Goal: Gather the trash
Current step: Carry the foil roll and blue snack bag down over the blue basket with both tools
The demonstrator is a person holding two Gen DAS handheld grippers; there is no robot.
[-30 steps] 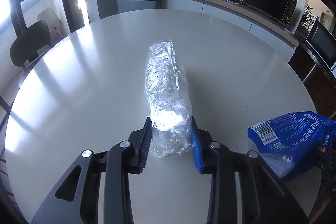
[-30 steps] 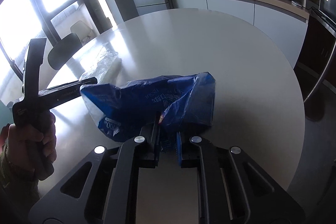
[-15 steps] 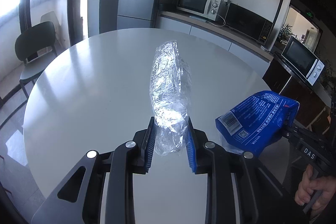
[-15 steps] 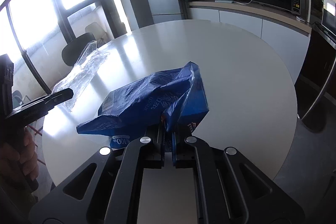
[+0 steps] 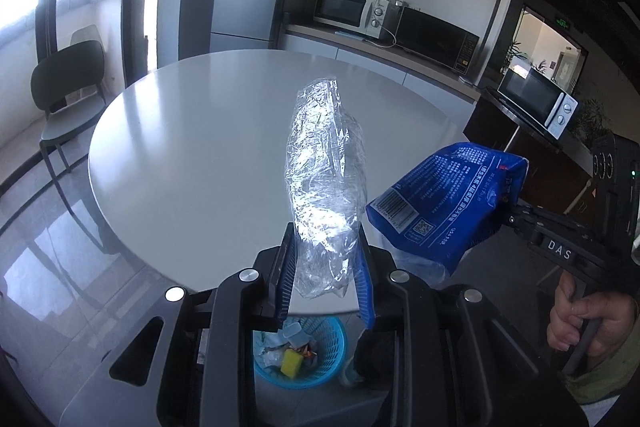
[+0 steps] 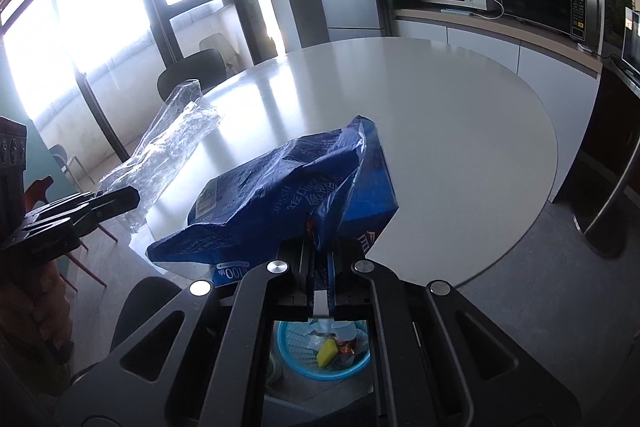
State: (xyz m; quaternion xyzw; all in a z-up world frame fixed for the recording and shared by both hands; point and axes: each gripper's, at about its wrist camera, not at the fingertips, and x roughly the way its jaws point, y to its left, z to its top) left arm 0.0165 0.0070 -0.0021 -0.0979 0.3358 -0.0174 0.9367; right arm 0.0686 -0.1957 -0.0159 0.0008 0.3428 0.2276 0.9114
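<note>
Pulled back off the round table [image 5: 192,155] since a second ago, both loads now hanging past its near edge above a blue basket [image 5: 334,337] on the floor. Left gripper [image 5: 325,281] part closed on a clear plastic wrapper [image 5: 326,187]; right gripper [image 6: 319,263] pinched nearly shut on a blue tissue packet [image 6: 280,199]. Risk: light film drifting on release and missing the basket, or clinging to a pad. Count: two grippers, two pieces of trash, one basket, three microwaves.

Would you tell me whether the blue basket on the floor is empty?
Not empty: the blue basket already holds scraps, among them a yellow piece.
</note>
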